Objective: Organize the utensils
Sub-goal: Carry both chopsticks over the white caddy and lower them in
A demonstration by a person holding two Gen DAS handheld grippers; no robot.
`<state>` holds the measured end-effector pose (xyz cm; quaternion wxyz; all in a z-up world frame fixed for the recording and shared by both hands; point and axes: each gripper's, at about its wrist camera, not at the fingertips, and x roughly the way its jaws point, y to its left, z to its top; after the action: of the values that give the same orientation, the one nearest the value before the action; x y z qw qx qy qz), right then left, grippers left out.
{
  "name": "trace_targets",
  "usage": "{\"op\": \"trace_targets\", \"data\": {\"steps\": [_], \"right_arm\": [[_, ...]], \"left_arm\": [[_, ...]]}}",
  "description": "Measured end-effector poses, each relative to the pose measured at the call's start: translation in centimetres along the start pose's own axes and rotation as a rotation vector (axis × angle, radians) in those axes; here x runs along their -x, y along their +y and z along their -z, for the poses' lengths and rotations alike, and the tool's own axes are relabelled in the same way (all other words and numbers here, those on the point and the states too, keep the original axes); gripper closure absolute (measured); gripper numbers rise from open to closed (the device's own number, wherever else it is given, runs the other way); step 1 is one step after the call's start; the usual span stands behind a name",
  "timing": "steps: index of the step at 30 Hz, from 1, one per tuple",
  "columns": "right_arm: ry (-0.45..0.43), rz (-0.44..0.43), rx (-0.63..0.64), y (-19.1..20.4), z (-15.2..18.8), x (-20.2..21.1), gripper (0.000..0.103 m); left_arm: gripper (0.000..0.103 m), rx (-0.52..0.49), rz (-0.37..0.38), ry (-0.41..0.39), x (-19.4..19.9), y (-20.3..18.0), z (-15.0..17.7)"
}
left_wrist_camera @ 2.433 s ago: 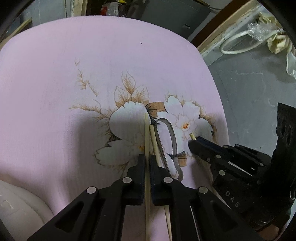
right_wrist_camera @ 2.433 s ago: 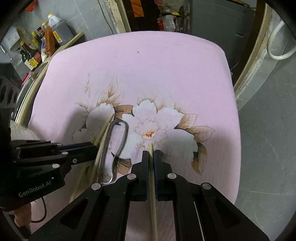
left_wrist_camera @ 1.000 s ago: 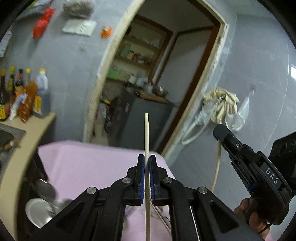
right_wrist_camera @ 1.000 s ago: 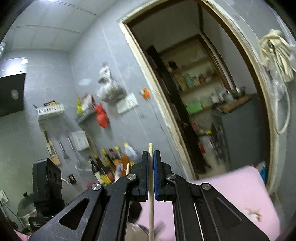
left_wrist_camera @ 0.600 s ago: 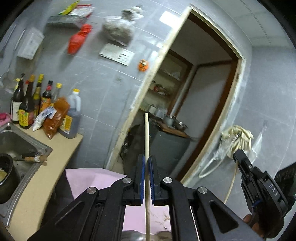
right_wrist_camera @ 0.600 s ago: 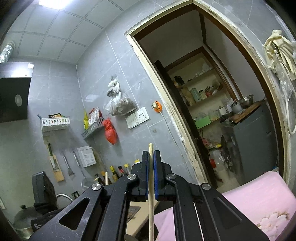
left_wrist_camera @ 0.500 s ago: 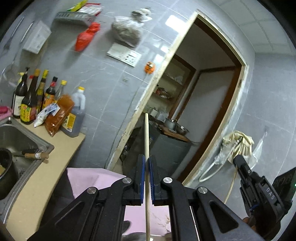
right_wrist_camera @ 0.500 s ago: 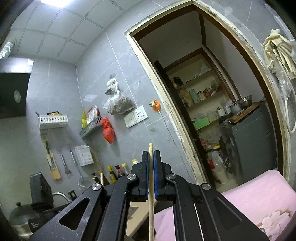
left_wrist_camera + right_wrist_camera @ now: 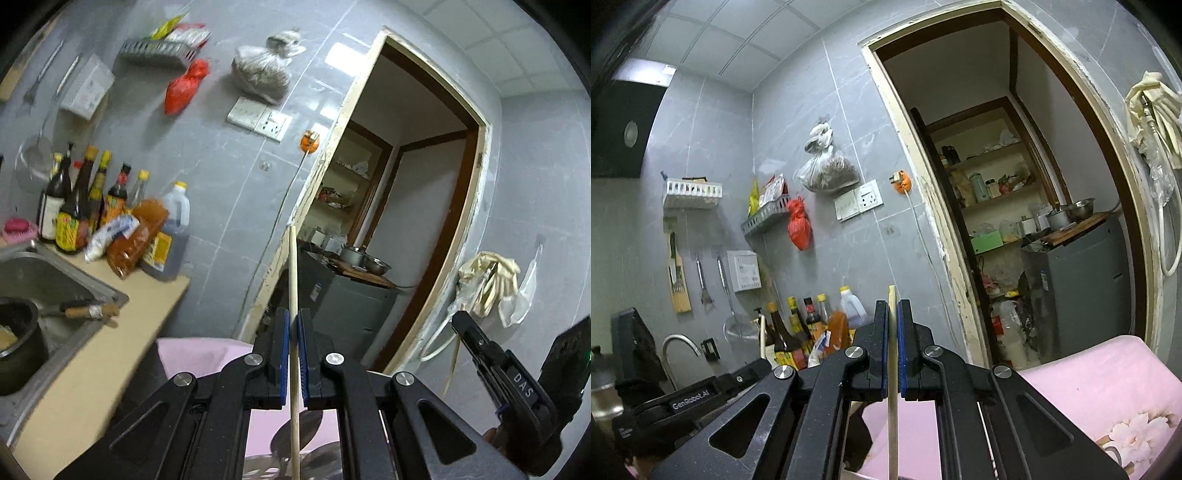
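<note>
Grey tiled wall (image 9: 221,192) fills the background; both tongs, left gripper (image 9: 292,356) and right gripper (image 9: 893,354), each pinch a chopstick (image 9: 293,280) (image 9: 892,369) pointing twelve o'clock, open air around.

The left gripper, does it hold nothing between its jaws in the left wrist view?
No, the left gripper has its jaws closed on a wooden chopstick that sticks out well beyond them.
</note>
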<state>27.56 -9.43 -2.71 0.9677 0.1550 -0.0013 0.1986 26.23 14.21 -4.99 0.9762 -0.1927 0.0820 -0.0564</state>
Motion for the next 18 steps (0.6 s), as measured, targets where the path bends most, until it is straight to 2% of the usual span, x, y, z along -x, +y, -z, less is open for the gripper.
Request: {"op": "trace_targets", "data": {"steps": [5, 13, 18], "right_arm": [[0.001, 0.004, 0.018, 0.0, 0.9, 0.0, 0.099], [-0.001, 0.007, 0.108, 1.0, 2.2, 0.4, 0.099], [-0.024, 0.018, 0.129, 1.2, 2.0, 0.9, 0.099]], "left_arm": [[0.098, -0.039, -0.022, -0.029, 0.3, -0.1, 1.3], [0.098, -0.015, -0.045, -0.044, 0.7, 1.0, 3.0], [0.098, -0.056, -0.062, -0.072, 1.2, 0.6, 3.7]]}}
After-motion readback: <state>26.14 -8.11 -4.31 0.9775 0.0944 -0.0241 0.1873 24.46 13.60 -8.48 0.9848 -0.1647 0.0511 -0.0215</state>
